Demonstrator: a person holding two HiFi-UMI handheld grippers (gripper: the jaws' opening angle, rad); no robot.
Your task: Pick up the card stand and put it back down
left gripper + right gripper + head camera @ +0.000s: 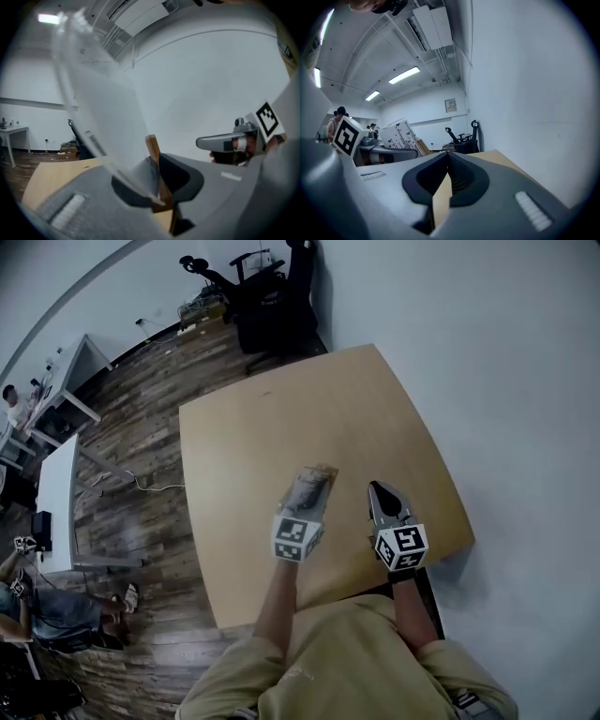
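Observation:
The card stand [317, 474], a clear sheet on a small wooden base, is held off the tan table [281, 418] over its near half. My left gripper [310, 497] is shut on it. In the left gripper view the wooden base [153, 149] is pinched between the dark pads, and the clear sheet [101, 108] rises up and to the left. My right gripper [379, 489] hovers just to the right, shut, with nothing in it. In its own view the right gripper [449, 158] shows its jaws meeting, with only the table [499, 157] beyond them.
The table's near edge is at my body, and its right side is near a white wall [506, 381]. Black office chairs [272, 296] stand beyond the far edge. White desks [66, 409] and a seated person [56, 610] are on the wood floor to the left.

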